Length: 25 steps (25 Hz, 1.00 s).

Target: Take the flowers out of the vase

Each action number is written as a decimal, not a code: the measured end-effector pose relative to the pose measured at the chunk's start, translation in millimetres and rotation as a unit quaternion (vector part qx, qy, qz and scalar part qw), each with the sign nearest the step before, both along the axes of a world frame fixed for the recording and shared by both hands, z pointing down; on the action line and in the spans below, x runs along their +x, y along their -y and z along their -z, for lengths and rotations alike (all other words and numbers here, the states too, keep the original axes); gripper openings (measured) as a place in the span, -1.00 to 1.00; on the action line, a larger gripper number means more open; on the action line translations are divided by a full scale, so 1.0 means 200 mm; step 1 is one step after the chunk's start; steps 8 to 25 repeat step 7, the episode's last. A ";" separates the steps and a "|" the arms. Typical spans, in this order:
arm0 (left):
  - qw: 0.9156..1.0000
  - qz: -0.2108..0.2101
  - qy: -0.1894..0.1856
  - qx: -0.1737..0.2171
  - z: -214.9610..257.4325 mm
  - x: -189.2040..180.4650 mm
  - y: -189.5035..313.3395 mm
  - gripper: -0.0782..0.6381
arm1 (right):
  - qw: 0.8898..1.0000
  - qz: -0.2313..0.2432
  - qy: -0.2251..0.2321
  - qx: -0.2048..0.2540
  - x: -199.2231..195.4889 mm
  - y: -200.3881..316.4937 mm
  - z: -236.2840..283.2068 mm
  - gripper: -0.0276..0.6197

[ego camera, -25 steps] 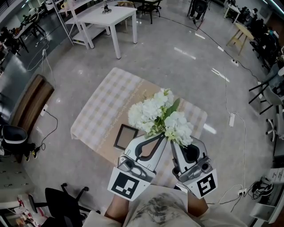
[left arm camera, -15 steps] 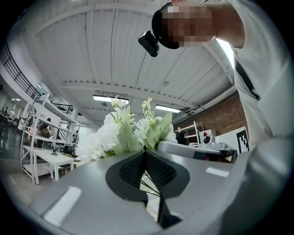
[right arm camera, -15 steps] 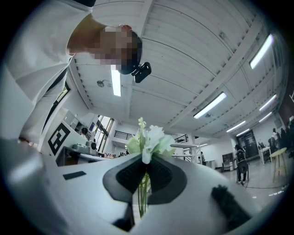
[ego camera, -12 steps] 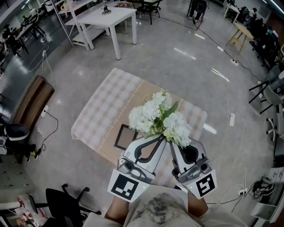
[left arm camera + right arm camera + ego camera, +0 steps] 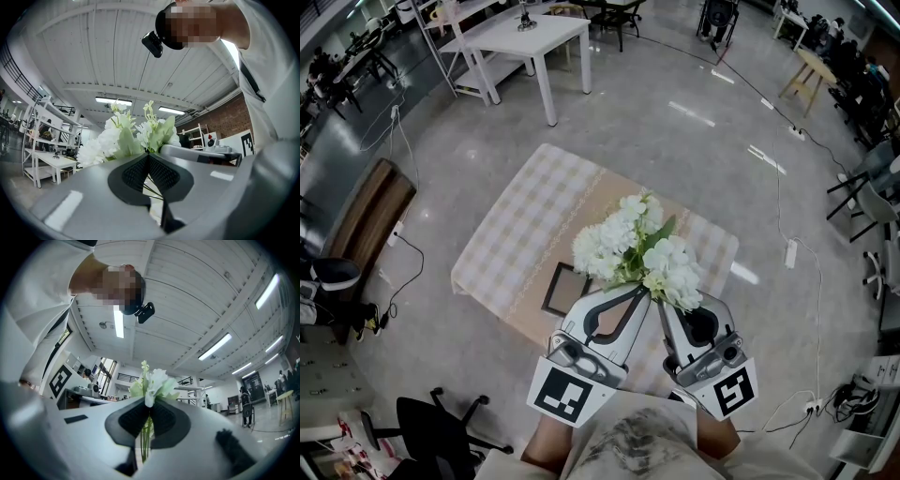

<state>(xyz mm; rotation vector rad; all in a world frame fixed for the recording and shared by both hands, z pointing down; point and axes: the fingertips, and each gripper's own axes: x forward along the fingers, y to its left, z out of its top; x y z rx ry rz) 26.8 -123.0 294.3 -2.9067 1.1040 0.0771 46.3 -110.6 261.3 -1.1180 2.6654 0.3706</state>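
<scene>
Two bunches of white flowers with green leaves are held up over the table, close together. My left gripper is shut on the thin green stems of one bunch of white flowers. My right gripper is shut on the stems of the other bunch of white flowers. In the left gripper view the left gripper has stems running down between its dark pads. The right gripper view shows the right gripper pinching its stems the same way. No vase is in sight.
Below stands a table with a checked beige cloth, and a dark flat frame lies on it. A white table stands farther back, a brown bench at the left, a black chair near me. A power strip and cables lie on the floor.
</scene>
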 end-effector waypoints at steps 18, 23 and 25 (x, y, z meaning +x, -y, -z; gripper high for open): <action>1.000 0.001 -0.002 -0.001 0.00 0.00 0.00 -0.76 | 1.000 0.001 -0.001 0.001 0.00 0.00 0.00 -0.85; 1.000 0.001 -0.002 -0.001 0.00 0.00 0.00 -0.76 | 1.000 0.001 -0.001 0.001 0.00 0.00 0.00 -0.85; 1.000 0.001 -0.002 -0.001 0.00 0.00 0.00 -0.76 | 1.000 0.001 -0.001 0.001 0.00 0.00 0.00 -0.85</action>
